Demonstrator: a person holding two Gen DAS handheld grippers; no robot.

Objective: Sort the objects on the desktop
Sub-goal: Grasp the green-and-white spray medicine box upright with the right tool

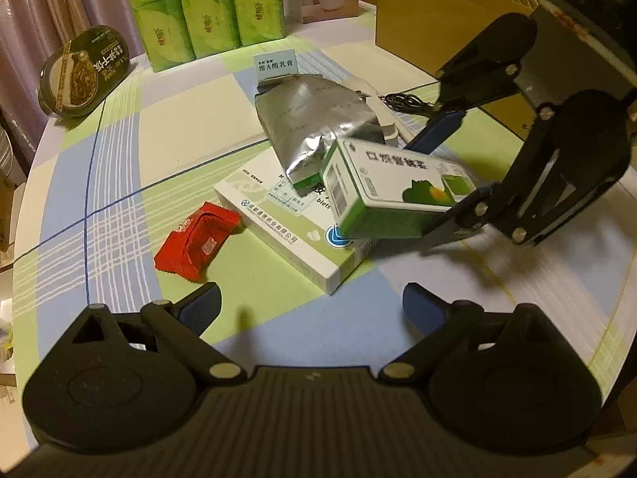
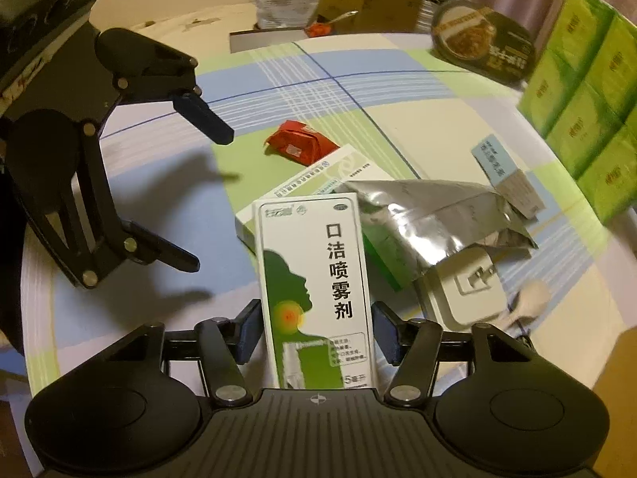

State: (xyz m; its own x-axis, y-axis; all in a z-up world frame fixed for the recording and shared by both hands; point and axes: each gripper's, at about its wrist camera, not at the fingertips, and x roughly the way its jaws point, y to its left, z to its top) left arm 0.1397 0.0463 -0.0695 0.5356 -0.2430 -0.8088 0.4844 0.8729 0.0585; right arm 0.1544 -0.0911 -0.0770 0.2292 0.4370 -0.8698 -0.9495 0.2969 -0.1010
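surface: round table, checked cloth (image 1: 131, 207) | right gripper (image 2: 316, 328) clamped on spray box (image 2: 314, 279), above flat medicine box (image 1: 294, 235) | left gripper (image 1: 310, 306) wide, empty | green tissue packs (image 1: 207, 12) behind

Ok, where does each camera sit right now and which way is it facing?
Left wrist: on the left gripper, angled down at the table; its open fingers frame the flat box and red packet; the right gripper enters from the right holding the spray box.
Right wrist: on the right gripper, angled down; its fingers close on the spray box; the left gripper shows at left.
Shared: spray box, flat box, red packet, foil bag, green packs.
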